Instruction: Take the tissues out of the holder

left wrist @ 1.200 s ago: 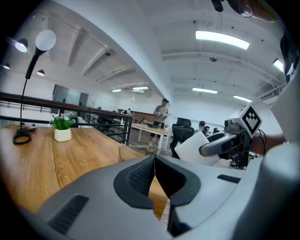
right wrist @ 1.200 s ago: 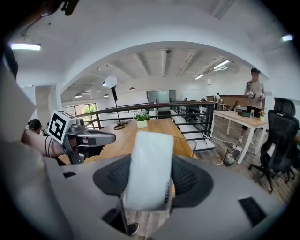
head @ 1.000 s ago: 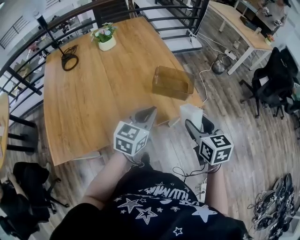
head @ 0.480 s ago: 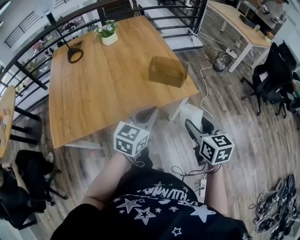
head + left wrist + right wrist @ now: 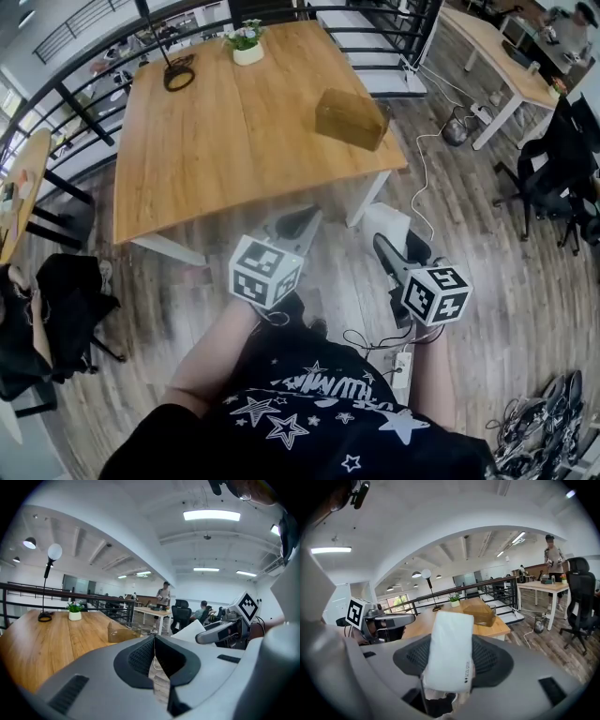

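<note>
Wooden table, amber holder near its right corner edge

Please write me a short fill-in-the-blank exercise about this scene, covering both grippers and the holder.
1. The right gripper is shut on a white ___ pack.
2. The left gripper, jaws together, holds ___.
3. The amber holder stands on the wooden ___, apart from both grippers.
Missing words: tissue; nothing; table.

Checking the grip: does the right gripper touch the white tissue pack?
Touching. In the right gripper view, the right gripper clamps the white tissue pack between both pads.
</note>
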Demonstrator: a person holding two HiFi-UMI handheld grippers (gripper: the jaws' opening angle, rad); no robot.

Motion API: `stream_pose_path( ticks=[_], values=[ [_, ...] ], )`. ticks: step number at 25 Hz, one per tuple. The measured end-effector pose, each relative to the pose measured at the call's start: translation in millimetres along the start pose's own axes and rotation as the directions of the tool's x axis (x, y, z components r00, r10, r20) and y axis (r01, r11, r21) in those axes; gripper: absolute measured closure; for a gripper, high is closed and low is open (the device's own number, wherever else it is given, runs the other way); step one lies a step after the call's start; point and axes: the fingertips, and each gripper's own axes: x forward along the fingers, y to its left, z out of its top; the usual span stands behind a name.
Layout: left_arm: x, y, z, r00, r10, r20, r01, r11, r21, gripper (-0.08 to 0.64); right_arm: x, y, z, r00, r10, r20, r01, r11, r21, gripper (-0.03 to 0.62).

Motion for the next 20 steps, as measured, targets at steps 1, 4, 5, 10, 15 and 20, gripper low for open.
stream_pose_path(
  ticks=[1, 4, 5, 10, 15, 20],
  values=[
    [-7, -3, 1, 1.0, 0.005, 0.007, -0.004, 1.0, -0.002, 0.545, -3, 5, -2, 1.0, 0.005, 0.003, -0.005, 1.0, -0.005, 0.336],
    [-23, -12, 4, 1.0, 0.005, 0.015, -0.005, 1.0, -0.001, 0.545, -10, 19, -2, 1.0, 0.023, 0.015, -0.023, 1.0, -0.016, 0.336],
    [-27, -14, 4, 1.0, 0.003, 0.014, -0.003, 1.0, 0.004, 0.545, -11, 23, -1, 0.999, 0.029, 0.018, -0.029, 0.999, -0.017, 0.336],
    [-35, -15, 9, 1.0, -0.019, 0.022, 0.019, 1.0, 0.017, 0.545, -13, 33, 1, 0.999, 0.025, 0.035, -0.025, 1.0, -0.01, 0.336],
    [-53, -10, 10, 0.998, -0.061, 0.01, 0.06, 0.997, 0.043, 0.545, -7, 55, 0, 0.998, 0.011, 0.054, -0.012, 1.0, 0.013, 0.336],
    [-105, 12, 6, 0.997, -0.075, 0.017, 0.075, 0.996, 0.047, 0.545, 2, 106, -4, 0.998, -0.007, 0.068, 0.006, 1.0, 0.024, 0.336]
  ],
)
